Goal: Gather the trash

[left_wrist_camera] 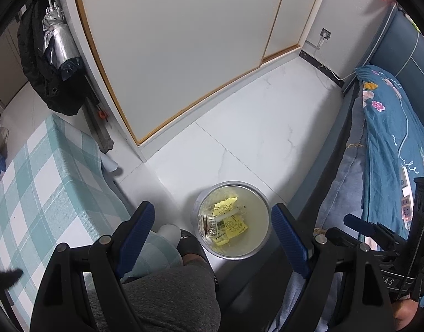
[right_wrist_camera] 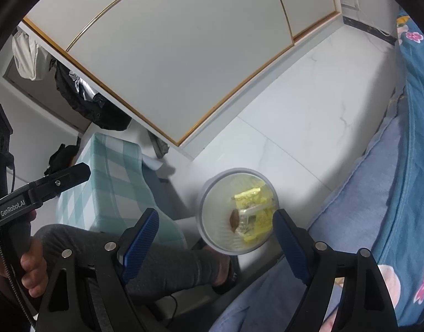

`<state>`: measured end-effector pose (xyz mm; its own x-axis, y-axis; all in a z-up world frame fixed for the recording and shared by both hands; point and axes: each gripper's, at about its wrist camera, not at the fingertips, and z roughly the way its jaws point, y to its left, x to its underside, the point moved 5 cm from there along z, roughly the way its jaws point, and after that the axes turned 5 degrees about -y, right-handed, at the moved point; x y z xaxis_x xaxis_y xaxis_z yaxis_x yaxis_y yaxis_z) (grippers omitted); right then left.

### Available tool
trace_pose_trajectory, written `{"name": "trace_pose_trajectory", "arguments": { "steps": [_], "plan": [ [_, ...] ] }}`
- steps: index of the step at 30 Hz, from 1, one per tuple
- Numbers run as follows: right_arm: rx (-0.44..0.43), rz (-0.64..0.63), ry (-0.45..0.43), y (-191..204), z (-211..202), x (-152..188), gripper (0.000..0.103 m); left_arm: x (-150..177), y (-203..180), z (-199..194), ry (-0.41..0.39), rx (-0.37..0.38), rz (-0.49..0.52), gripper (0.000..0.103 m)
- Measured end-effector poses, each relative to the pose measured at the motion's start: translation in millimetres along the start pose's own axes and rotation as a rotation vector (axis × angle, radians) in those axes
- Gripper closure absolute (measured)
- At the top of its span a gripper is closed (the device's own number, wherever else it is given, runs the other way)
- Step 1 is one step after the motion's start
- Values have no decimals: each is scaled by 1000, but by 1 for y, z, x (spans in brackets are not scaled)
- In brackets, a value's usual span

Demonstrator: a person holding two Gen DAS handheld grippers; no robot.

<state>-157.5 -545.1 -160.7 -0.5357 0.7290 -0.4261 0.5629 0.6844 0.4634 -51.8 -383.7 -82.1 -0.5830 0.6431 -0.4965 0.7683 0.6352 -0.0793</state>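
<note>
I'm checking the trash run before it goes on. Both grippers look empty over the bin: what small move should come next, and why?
Probably swing one gripper away from the bin to look for more trash. The left gripper and right gripper both stand open with nothing between their fingers, the yellow wrappers already lie inside the bin, and the white floor around it shows no loose litter.

Soft, even indoor light falls on both views; straight edges bow strongly (fisheye), corners go black, shadows stay faint.
</note>
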Motion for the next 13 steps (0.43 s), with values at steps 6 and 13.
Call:
{"name": "trace_pose_trajectory", "arguments": {
  "steps": [6, 13],
  "plan": [
    [-7, 6, -5, -1, -1, 0, 18, 0, 1, 0, -4, -6, -4, 19],
    [-9, 3, -16, 0, -4, -1, 18, -4, 4, -7, -51, 5, -12, 19]
  ]
}}
